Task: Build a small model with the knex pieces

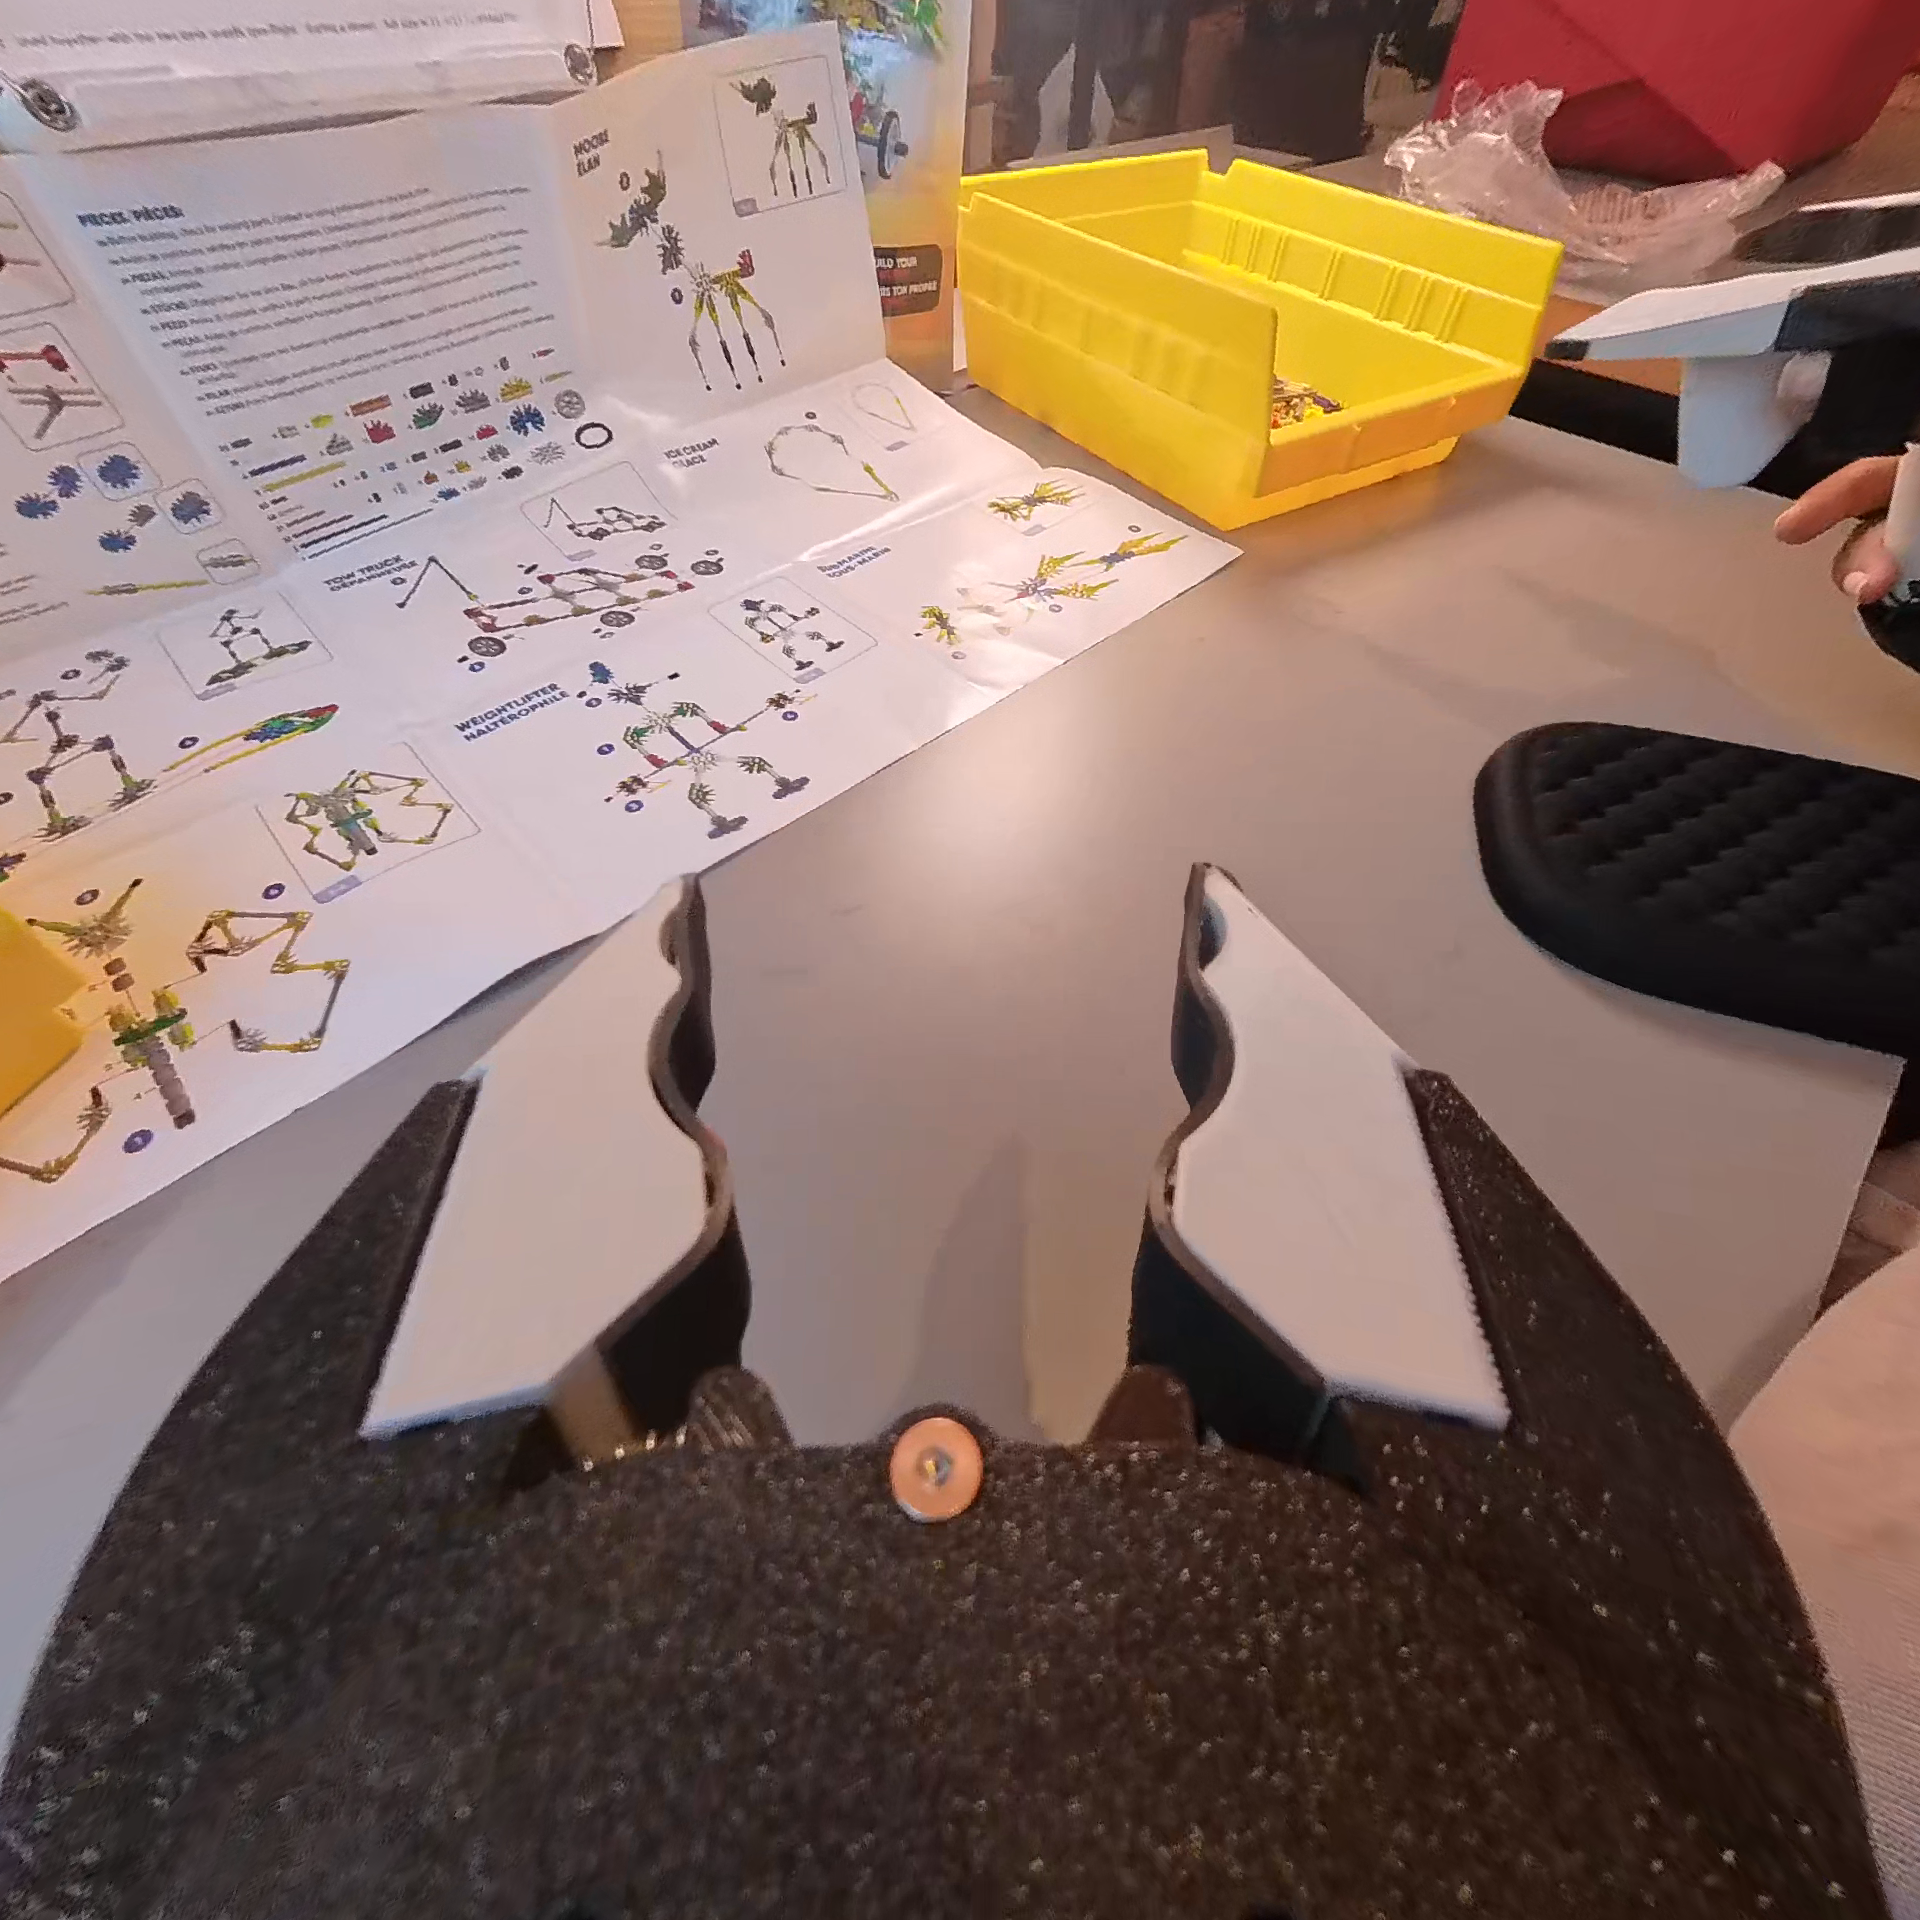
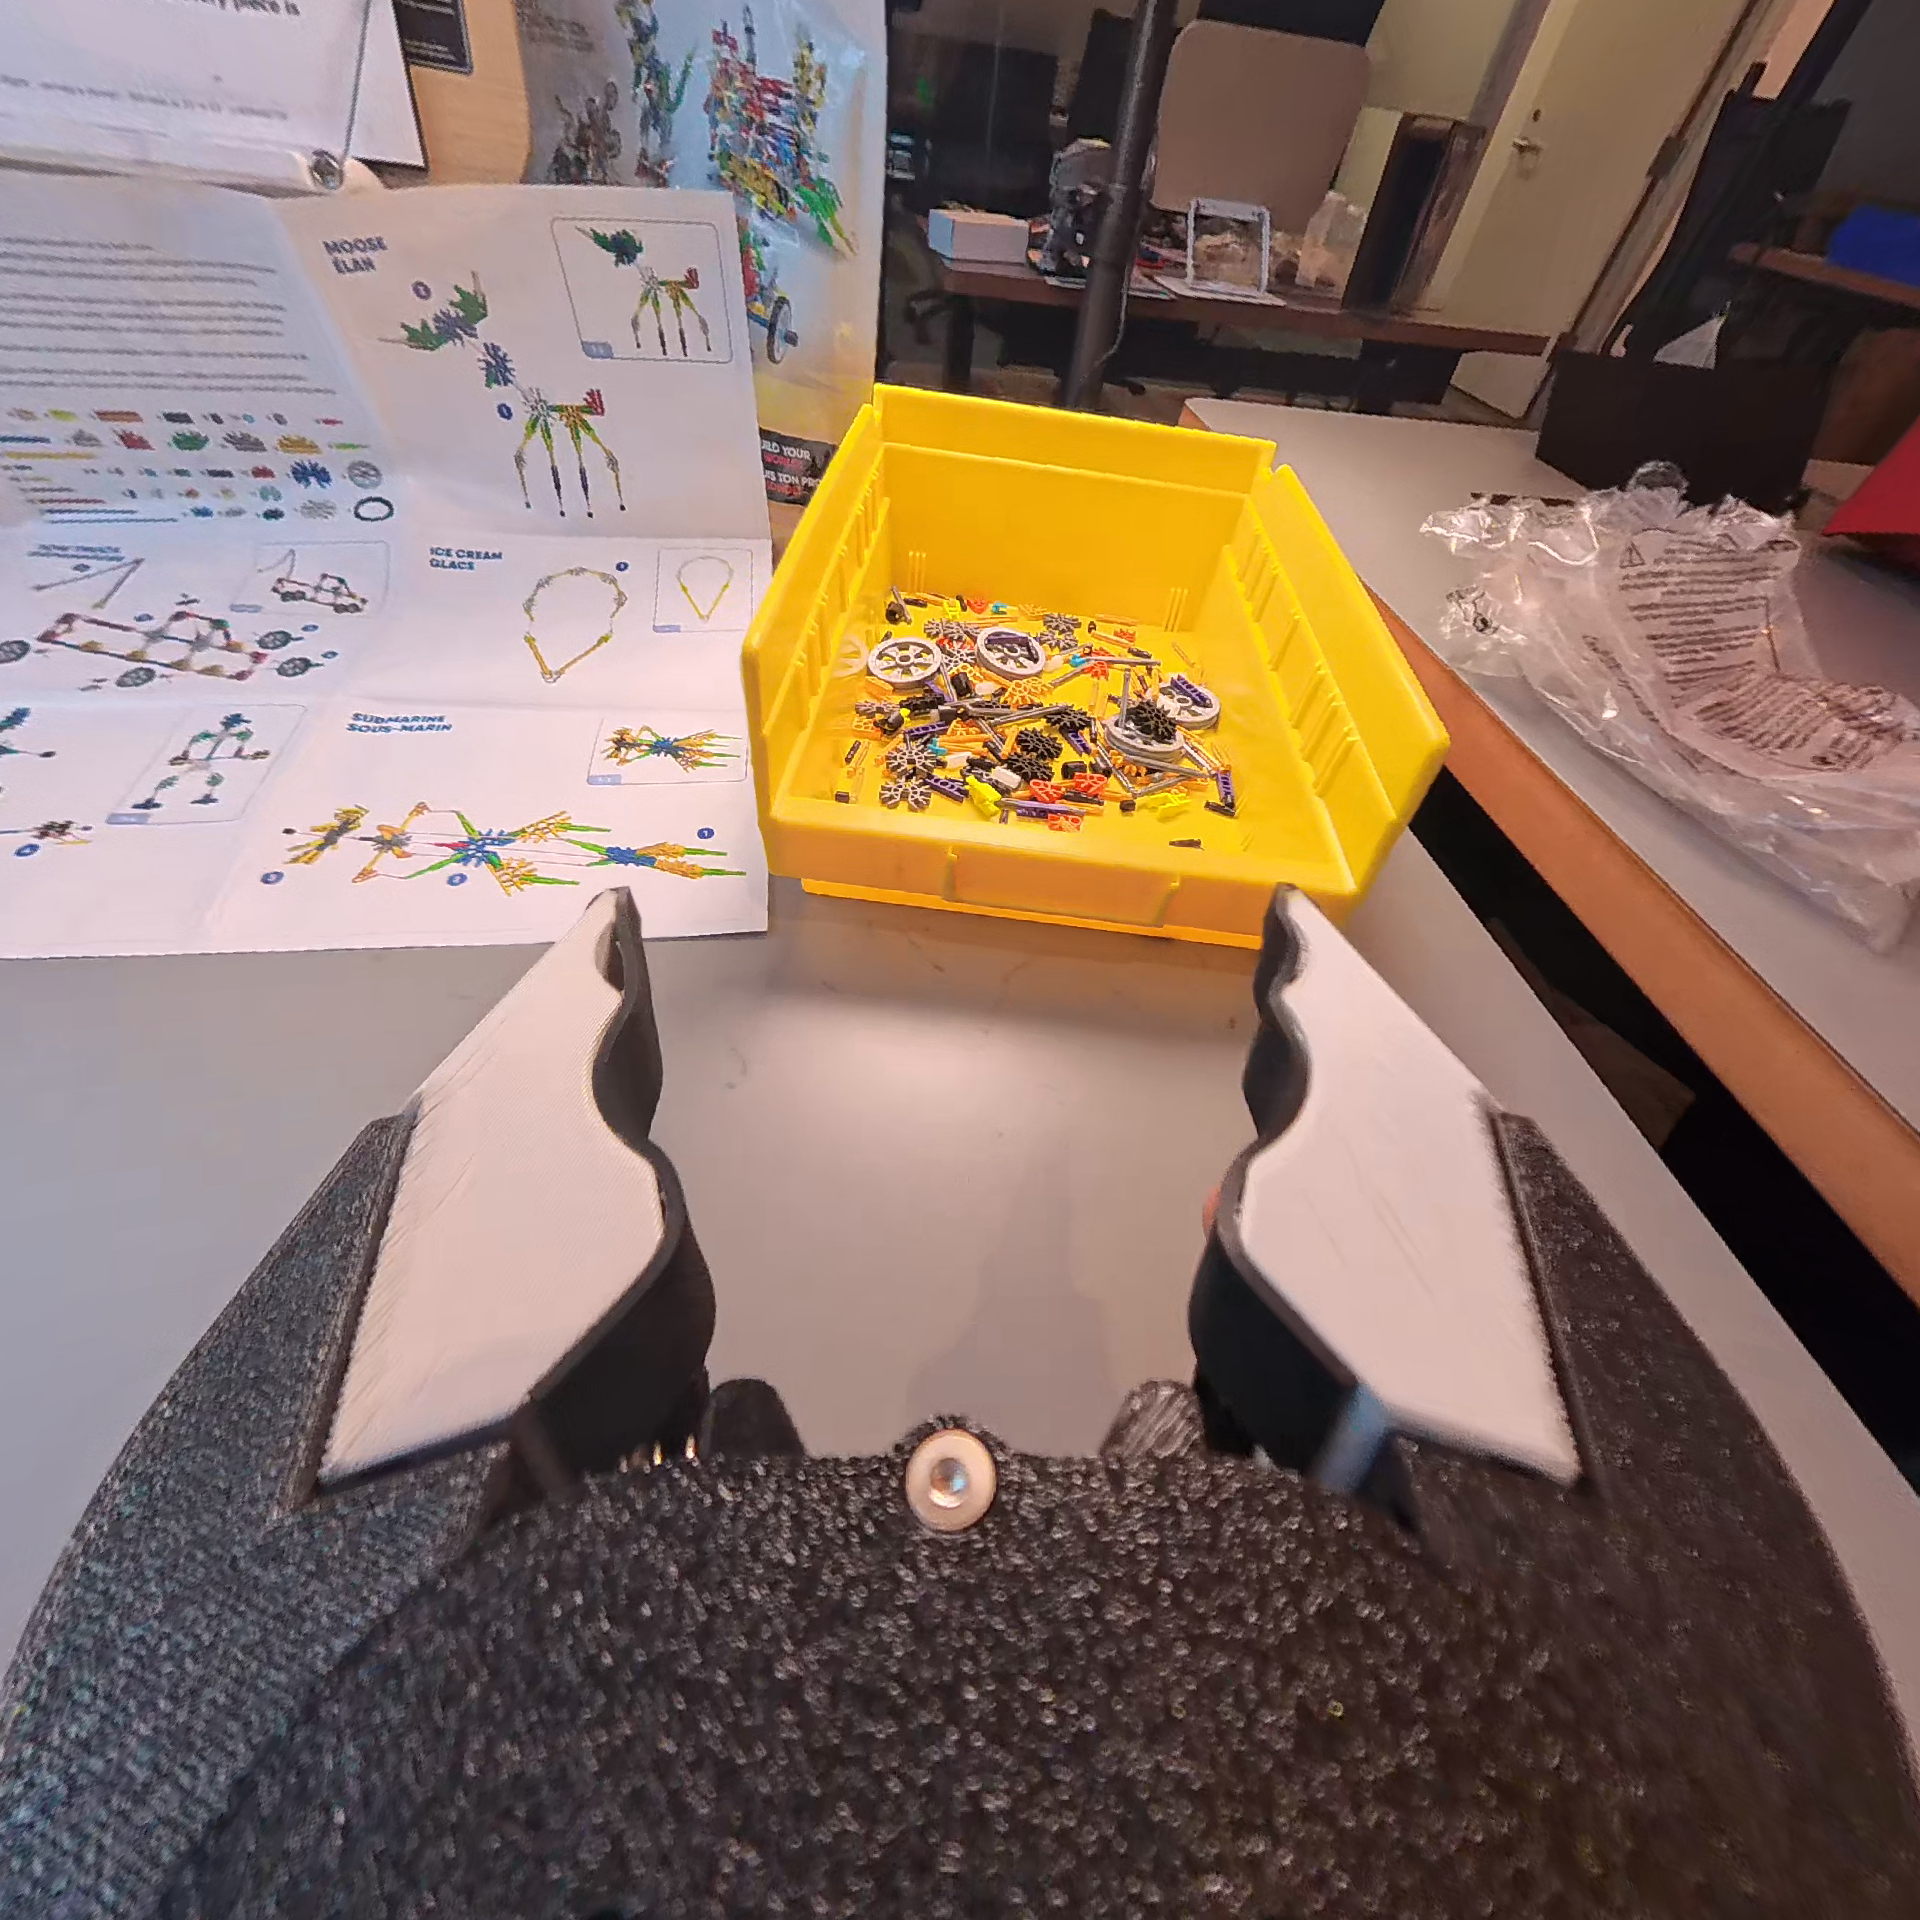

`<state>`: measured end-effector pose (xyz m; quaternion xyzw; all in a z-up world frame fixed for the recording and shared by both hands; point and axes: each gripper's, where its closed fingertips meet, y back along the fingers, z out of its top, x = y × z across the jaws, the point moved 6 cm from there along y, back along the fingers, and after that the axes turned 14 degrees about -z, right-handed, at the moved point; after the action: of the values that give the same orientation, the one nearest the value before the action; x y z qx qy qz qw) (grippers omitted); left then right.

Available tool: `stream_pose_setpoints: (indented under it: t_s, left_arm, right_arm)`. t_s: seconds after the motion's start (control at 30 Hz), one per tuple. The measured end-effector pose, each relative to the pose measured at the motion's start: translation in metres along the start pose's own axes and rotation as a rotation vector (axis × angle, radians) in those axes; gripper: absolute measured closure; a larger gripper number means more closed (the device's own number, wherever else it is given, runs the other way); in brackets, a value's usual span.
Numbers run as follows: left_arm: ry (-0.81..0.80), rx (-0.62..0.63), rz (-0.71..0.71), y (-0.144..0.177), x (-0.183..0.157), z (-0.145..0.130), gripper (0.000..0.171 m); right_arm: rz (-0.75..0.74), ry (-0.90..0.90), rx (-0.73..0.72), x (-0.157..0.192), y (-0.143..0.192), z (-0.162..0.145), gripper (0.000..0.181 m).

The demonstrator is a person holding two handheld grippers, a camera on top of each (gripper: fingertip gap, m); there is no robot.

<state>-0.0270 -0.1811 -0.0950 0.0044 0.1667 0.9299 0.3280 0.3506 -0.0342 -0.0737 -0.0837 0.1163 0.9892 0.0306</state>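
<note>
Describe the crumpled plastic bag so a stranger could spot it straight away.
Start at the yellow bin of small parts on the grey table. Look right, across the gap, to the next table with the wooden edge. The plastic bag lies there, clear, crinkled and printed with dark text, unlike the flat white instruction sheet left of the bin.

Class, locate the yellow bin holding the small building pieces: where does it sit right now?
In the right wrist view the yellow bin sits on the grey table, straight ahead of the open right tool, with the instruction sheet at its left.
</note>
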Motion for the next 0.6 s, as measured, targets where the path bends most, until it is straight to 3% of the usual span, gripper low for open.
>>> stream_pose_setpoints:
  t_s: [0.27, 0.6]
  left_arm:
    - [0.037, -0.033, 0.069, 0.021, 0.021, 0.001, 0.092]
    - [-0.003, -0.005, 0.333, 0.080, 0.068, 0.002, 0.104]
  right_arm:
    - [0.081, 0.033, -0.023, 0.024, -0.001, 0.007, 0.072]
    - [0.293, 0.091, -0.155, 0.079, 0.019, 0.013, 0.087]
